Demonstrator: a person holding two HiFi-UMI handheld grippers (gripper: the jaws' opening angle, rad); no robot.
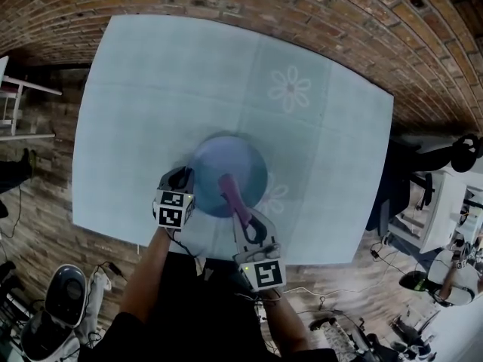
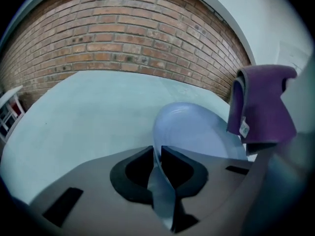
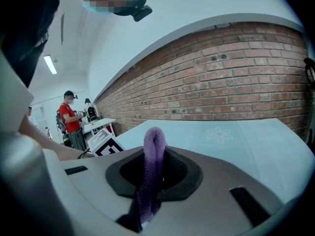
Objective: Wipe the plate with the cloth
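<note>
Two grippers were in play over the pale blue table (image 1: 151, 89), close to its near edge. The left gripper (image 2: 158, 154) was clamped on the near rim of the blue plate (image 2: 192, 129), its jaws almost together with only that thin rim between them. The right gripper (image 3: 155, 168) was pinched tight on the purple cloth (image 3: 153, 151), a folded loop poking out past its jaws, held over the plate's right side. Behind the table ran a brick wall (image 2: 123, 43).
</note>
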